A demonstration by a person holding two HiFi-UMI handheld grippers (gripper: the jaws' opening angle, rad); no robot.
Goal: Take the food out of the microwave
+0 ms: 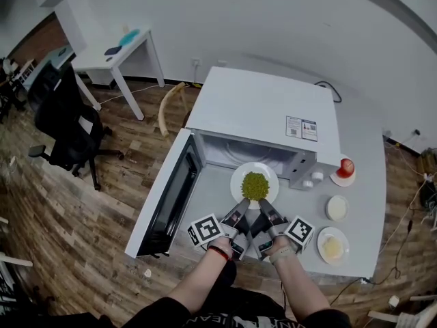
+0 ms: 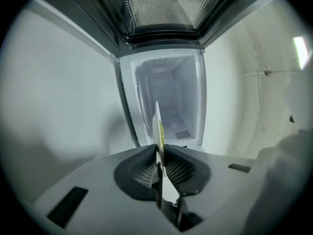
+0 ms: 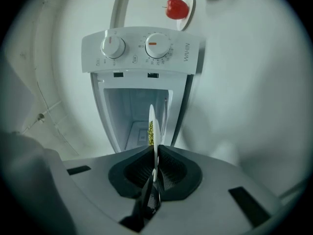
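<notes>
A white plate heaped with green food hangs just in front of the open white microwave, over the grey table. My left gripper is shut on the plate's near-left rim and my right gripper is shut on its near-right rim. In the left gripper view the plate shows edge-on between the pads, with the empty oven cavity behind it. The right gripper view shows the same plate edge-on, clamped, below the dial panel.
The microwave door hangs open to the left. On the table to the right sit a saucer with a red apple, a small white bowl and a plate of pale food. A black office chair stands on the wooden floor.
</notes>
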